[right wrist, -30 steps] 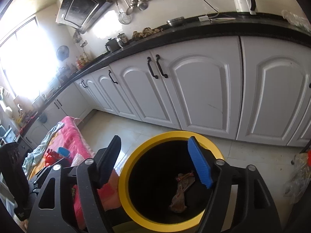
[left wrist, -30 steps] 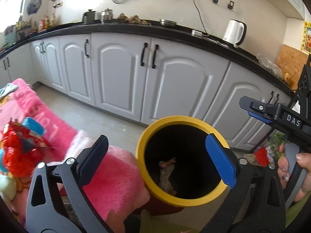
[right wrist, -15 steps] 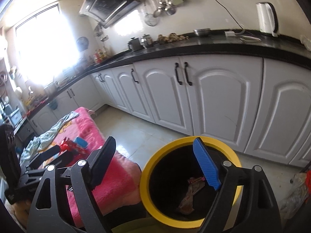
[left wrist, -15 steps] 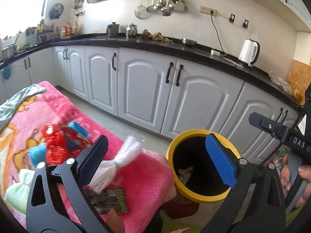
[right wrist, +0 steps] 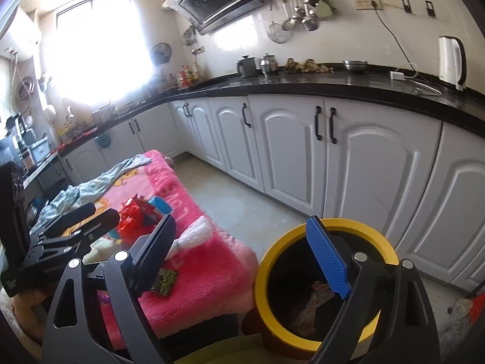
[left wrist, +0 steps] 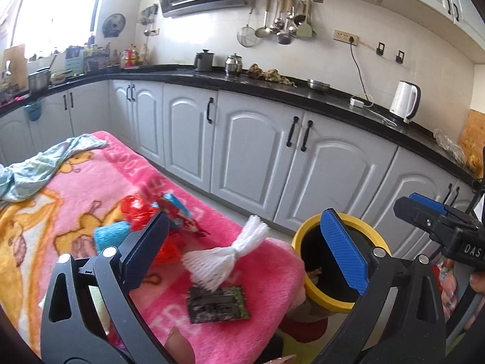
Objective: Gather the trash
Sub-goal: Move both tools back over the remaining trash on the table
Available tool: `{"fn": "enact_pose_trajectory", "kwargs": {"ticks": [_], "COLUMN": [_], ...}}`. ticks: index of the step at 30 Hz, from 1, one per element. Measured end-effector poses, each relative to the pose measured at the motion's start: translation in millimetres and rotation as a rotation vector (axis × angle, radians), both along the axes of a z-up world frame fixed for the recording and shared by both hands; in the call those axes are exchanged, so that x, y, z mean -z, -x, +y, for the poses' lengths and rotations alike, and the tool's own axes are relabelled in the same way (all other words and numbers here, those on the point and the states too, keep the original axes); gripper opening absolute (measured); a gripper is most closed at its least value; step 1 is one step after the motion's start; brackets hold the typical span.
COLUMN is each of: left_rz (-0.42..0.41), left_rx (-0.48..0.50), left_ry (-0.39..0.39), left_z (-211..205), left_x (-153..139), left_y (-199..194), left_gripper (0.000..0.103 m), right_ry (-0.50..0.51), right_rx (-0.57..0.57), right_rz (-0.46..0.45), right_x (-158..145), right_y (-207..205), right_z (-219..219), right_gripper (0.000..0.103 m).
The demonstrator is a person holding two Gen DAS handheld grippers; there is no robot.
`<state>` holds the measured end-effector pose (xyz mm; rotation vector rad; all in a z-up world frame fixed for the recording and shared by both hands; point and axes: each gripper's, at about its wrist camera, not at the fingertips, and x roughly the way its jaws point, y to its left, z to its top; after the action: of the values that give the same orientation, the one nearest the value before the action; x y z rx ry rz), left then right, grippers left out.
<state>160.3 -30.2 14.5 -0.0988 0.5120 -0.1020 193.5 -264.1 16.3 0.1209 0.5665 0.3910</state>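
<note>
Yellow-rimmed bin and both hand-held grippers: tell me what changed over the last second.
Both hand-held grippers pulled back from over the yellow-rimmed bin toward the pink blanket. The right hand-held gripper is opening, nothing between its jaws; the left hand-held gripper is open and empty. The wrapper stays in the bin; white foam net and dark packet lie untouched.

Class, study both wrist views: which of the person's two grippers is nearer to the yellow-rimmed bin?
Right. The right gripper hangs just above the bin, jaws opening and empty. The left gripper sits further off, over the pink blanket beside the bin.
</note>
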Motion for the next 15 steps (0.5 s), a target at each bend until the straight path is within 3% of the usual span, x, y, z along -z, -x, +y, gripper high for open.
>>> {"fn": "enact_pose_trajectory", "kwargs": {"ticks": [15], "left_rz": [-0.021], "left_rx": [-0.082], "left_ry": [-0.011], "left_z": [41], "left_x": [-6], "left_y": [24], "left_gripper": [0.092], "right_ry": [0.049], "right_rx": [-0.110], "right_rz": [-0.015], "right_x": [-2], "right_y": [17], "right_z": [51], "right_gripper": [0.088]}}
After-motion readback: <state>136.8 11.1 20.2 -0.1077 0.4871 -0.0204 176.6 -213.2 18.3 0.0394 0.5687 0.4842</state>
